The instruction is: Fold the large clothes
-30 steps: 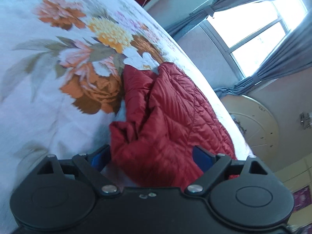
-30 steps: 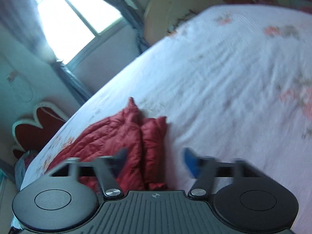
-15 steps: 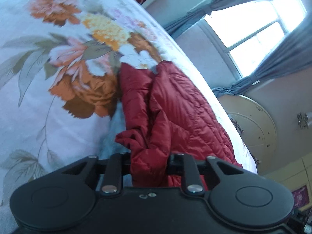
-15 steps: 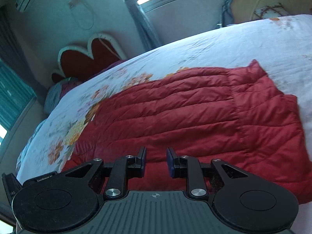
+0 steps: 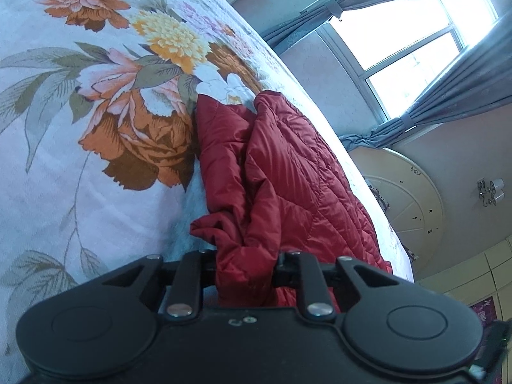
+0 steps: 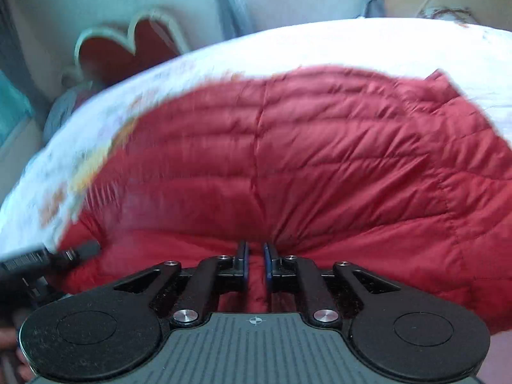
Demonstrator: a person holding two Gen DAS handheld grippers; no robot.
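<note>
My left tool (image 5: pixel 244 264) and right tool (image 6: pixel 255 264) both clamp the red jacket (image 6: pixel 304 166) on the bed (image 5: pixel 80 176); folding looks barely begun.

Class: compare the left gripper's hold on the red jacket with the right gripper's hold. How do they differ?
The left gripper pinches a thick, crumpled bunch of the red jacket; the right gripper pinches a thin fold, jaws nearly together. The left grips at a rumpled edge; the right grips the smoother quilted panel. Both are shut on the same jacket.
</note>
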